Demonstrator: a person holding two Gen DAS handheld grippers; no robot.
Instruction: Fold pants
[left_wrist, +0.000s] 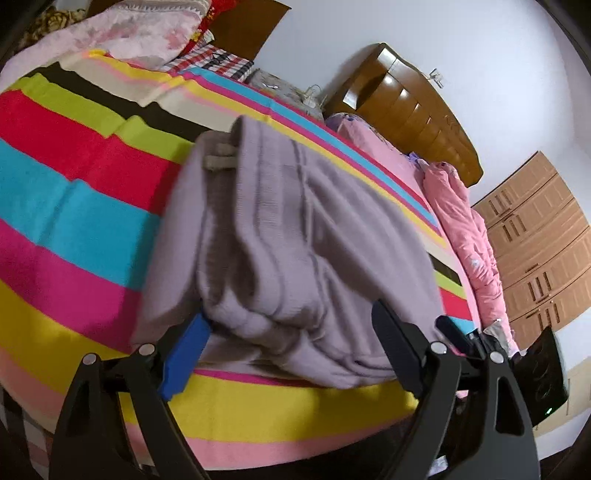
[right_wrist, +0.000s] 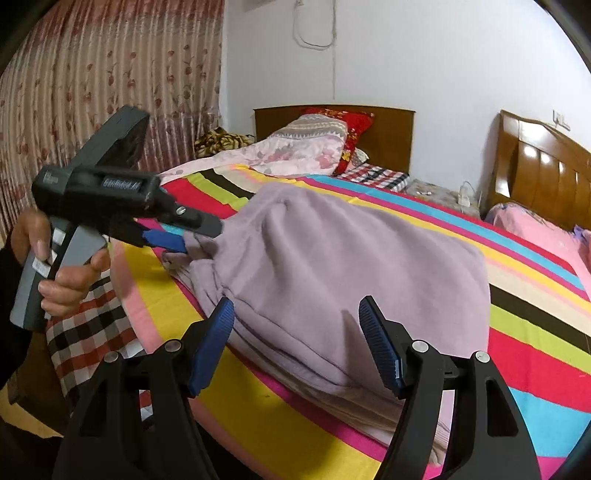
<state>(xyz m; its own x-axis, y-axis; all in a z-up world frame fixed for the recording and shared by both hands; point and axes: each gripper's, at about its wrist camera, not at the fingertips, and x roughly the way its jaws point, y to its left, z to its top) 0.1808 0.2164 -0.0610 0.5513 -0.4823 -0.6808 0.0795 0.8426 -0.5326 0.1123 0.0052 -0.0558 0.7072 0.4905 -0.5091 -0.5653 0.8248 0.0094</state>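
Note:
Lilac knit pants (left_wrist: 295, 221) lie folded in a thick bundle on a striped blanket (left_wrist: 74, 221). My left gripper (left_wrist: 291, 314) stands wide at the bundle's near end. Its blue pad (left_wrist: 184, 354) rests at one side of the fabric, and the black finger (left_wrist: 391, 332) lies over the other side. In the right wrist view, a hand (right_wrist: 66, 284) holds the left gripper (right_wrist: 199, 236) at the pants' (right_wrist: 351, 258) left corner. My right gripper (right_wrist: 295, 314) hovers open over the near edge, with nothing pinched between its blue pads (right_wrist: 376, 339).
The blanket (right_wrist: 535, 332) covers a bed with a wooden headboard (right_wrist: 543, 170). A pink quilt (left_wrist: 465, 240) lies along the bed's far side, and more quilts and pillows (right_wrist: 306, 144) are piled beyond. A checked sheet (right_wrist: 85, 332) hangs at the near left corner. A flowered curtain (right_wrist: 92, 92) fills the left.

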